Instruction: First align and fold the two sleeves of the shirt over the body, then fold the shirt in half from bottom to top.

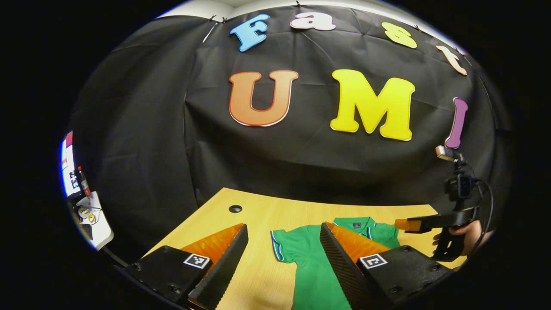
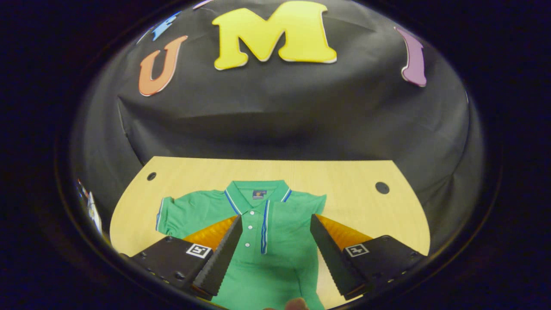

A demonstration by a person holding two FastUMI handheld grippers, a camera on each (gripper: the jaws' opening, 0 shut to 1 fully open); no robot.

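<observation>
A green polo shirt [image 2: 275,241] lies flat, front up, on the wooden table [image 2: 353,176], its collar [image 2: 257,191] toward the wall. One short sleeve [image 2: 172,213] is spread out to the left; the shirt's other side runs down behind my finger. My right gripper [image 2: 276,217] hovers open over the chest with nothing between its fingers. In the left gripper view the shirt [image 1: 308,262] lies just ahead, and my left gripper [image 1: 283,227] is open above the sleeve side. The right gripper [image 1: 401,224], held by a hand [image 1: 469,234], hangs beyond the collar.
The table has round cable holes [image 2: 382,187] near its far corners, one also ahead of my left gripper [image 1: 235,209]. A white stand with small items [image 1: 97,221] sits off the table's left side. Bare wood [image 1: 258,275] lies left of the shirt.
</observation>
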